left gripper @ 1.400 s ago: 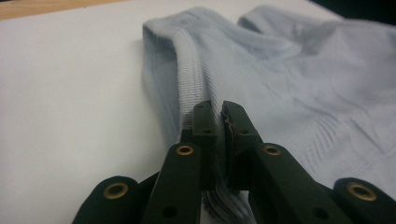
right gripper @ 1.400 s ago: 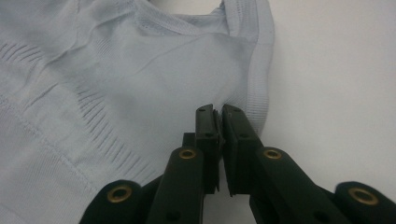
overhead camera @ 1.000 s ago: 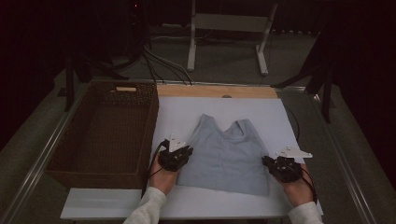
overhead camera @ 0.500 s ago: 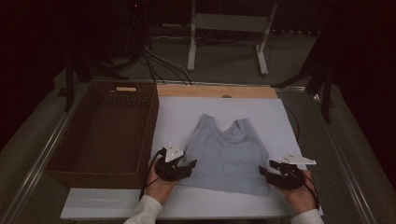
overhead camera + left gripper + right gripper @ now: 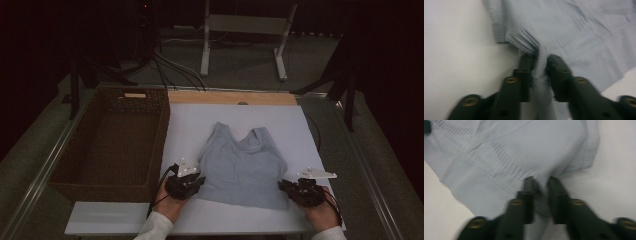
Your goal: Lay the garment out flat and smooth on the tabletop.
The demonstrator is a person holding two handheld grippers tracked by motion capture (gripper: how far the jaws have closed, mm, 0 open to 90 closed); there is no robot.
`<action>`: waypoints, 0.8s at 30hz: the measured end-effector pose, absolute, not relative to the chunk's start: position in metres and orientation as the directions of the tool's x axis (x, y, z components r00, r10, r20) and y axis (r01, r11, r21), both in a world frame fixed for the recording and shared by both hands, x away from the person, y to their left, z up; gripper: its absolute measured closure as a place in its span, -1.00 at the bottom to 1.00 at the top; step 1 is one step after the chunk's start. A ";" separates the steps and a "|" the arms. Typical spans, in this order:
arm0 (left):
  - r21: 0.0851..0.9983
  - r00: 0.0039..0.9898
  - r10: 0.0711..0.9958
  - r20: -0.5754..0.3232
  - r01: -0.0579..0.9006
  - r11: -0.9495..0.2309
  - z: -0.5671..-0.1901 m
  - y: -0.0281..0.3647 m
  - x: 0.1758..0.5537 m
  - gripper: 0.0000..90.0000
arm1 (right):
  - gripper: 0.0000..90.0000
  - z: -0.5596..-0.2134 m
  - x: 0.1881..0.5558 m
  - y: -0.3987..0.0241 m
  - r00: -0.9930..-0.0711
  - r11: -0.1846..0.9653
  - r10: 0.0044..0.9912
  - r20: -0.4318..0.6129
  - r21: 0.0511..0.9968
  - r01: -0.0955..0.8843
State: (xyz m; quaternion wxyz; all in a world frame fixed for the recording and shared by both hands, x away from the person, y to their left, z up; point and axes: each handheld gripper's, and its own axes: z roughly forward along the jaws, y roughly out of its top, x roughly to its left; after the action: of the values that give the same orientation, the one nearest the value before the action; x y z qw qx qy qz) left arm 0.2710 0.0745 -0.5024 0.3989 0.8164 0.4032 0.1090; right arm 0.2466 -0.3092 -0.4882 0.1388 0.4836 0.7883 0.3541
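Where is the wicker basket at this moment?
In the high view, the wicker basket stands at the table's left side, beside the white board holding the grey top.

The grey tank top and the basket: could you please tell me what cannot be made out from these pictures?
- Grey tank top: its near corners, in the high view, hidden under the left gripper and right gripper.
- Its straps: cut off by the top edge in both gripper views.
- Wicker basket: its floor, too dark in the high view.
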 end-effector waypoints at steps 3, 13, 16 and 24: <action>0.739 0.658 0.739 -0.144 0.568 -0.362 -0.500 0.074 0.269 0.79 | 0.91 -0.486 0.246 -0.310 -0.494 0.285 0.862 0.114 0.696 0.659; 0.744 0.671 0.717 -0.186 0.573 -0.344 -0.493 0.074 0.254 0.79 | 0.93 -0.479 0.234 -0.314 -0.500 0.281 0.860 0.104 0.722 0.633; 0.744 0.682 0.705 -0.193 0.570 -0.348 -0.491 0.074 0.247 0.79 | 0.93 -0.478 0.229 -0.315 -0.503 0.278 0.858 0.108 0.725 0.630; 0.742 0.674 0.719 -0.171 0.568 -0.356 -0.493 0.074 0.247 0.78 | 0.93 -0.479 0.227 -0.317 -0.493 0.284 0.865 0.089 0.723 0.630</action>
State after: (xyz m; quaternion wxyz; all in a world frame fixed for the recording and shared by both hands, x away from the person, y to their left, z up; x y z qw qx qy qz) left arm 0.2466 0.0741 -0.4926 0.4095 0.8181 0.3931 0.0921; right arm 0.2275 -0.3169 -0.4793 0.1627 0.4763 0.7846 0.3620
